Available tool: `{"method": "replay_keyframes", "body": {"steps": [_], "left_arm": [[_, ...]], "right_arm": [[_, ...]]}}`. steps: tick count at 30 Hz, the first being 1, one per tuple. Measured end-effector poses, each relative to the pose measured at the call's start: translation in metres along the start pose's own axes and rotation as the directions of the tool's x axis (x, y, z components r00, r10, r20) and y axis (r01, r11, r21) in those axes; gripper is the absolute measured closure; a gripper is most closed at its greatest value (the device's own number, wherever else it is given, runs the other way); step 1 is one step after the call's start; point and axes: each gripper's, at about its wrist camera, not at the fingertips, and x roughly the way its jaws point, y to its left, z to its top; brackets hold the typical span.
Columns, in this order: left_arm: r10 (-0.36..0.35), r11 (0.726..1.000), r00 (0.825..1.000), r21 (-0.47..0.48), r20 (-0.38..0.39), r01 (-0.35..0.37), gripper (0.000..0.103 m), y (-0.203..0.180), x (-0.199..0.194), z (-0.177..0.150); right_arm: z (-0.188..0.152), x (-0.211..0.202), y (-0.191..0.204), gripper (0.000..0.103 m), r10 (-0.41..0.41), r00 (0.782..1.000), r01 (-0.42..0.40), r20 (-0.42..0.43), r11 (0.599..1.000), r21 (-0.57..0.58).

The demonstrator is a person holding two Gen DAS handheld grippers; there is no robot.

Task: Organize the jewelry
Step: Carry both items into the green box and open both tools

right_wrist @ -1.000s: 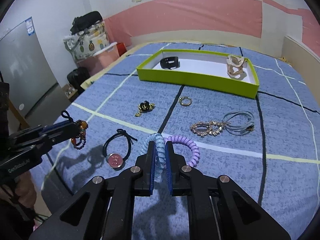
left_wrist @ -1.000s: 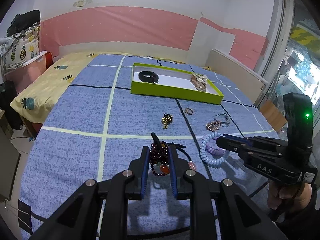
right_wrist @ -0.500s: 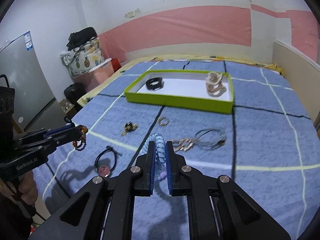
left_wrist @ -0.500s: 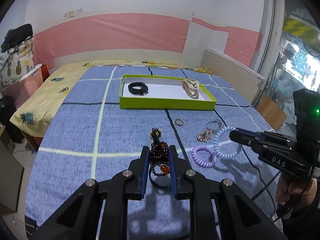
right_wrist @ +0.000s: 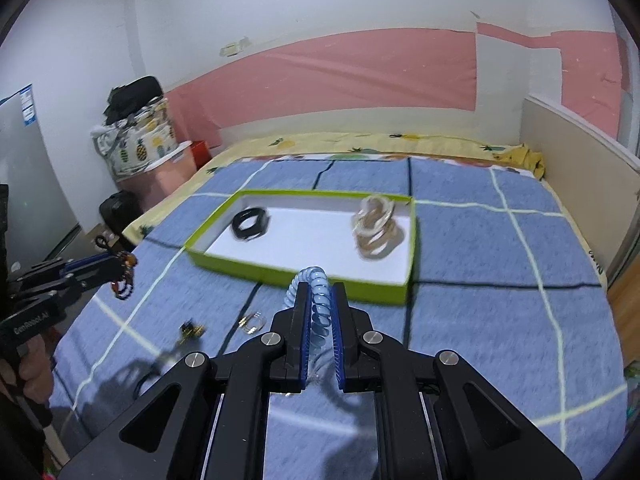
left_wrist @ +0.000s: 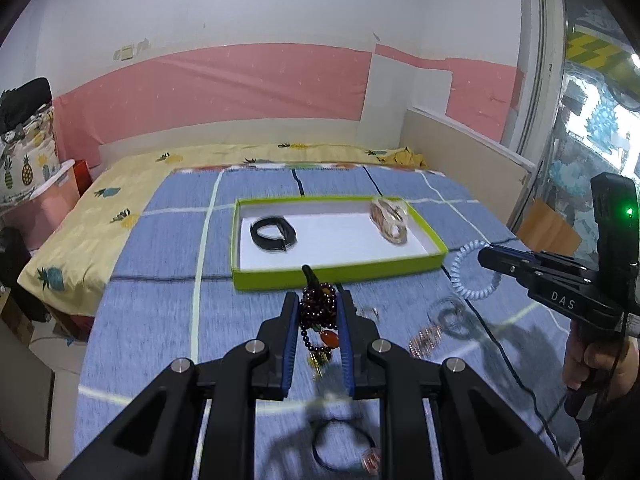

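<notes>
Left gripper [left_wrist: 318, 306] jaws grip bead bracelet [left_wrist: 317, 307]; right gripper [right_wrist: 319, 300] jaws grip blue coil [right_wrist: 318, 300].

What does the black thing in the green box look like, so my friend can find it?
Look at the blue bedspread and find the green box lying on it. Inside, on the white floor near the left end, lies a black band curled into a loop. The only other thing in the box is a pale, cream-coloured chain at the right end.

left gripper [left_wrist: 318, 314] and right gripper [right_wrist: 319, 306] both raised — fingers clamped, each gripping something
</notes>
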Motion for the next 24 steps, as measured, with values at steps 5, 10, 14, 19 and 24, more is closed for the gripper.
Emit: {"method": "replay_keyframes", "body": {"steps": [5, 10, 14, 19, 24], "left_arm": [[0.013, 1.000, 1.000, 0.000, 0.000, -0.013, 0.083, 0.008, 0.025, 0.023], [0.037, 0.999, 0.999, 0.001, -0.012, -0.037, 0.083, 0.017, 0.052, 0.038], [0.044, 0.999, 0.999, -0.015, -0.027, -0.044, 0.083, 0.025, 0.075, 0.048], [0.039, 0.999, 0.998, -0.032, -0.058, -0.041, 0.083, 0.034, 0.102, 0.052], [0.041, 0.998, 0.993, -0.040, -0.108, -0.045, 0.083, 0.038, 0.127, 0.045]], "right_arm": [[0.019, 0.022, -0.018, 0.093, -0.021, 1.000, 0.022, -0.006, 1.000, 0.019], [0.032, 0.046, -0.034, 0.093, -0.046, 0.999, 0.046, -0.021, 0.998, 0.036], [0.035, 0.065, -0.042, 0.093, -0.060, 0.997, 0.062, -0.045, 0.997, 0.042], [0.033, 0.088, -0.050, 0.093, -0.063, 0.994, 0.069, -0.089, 0.996, 0.059], [0.027, 0.105, -0.051, 0.093, -0.074, 0.988, 0.081, -0.136, 0.996, 0.048]]}}
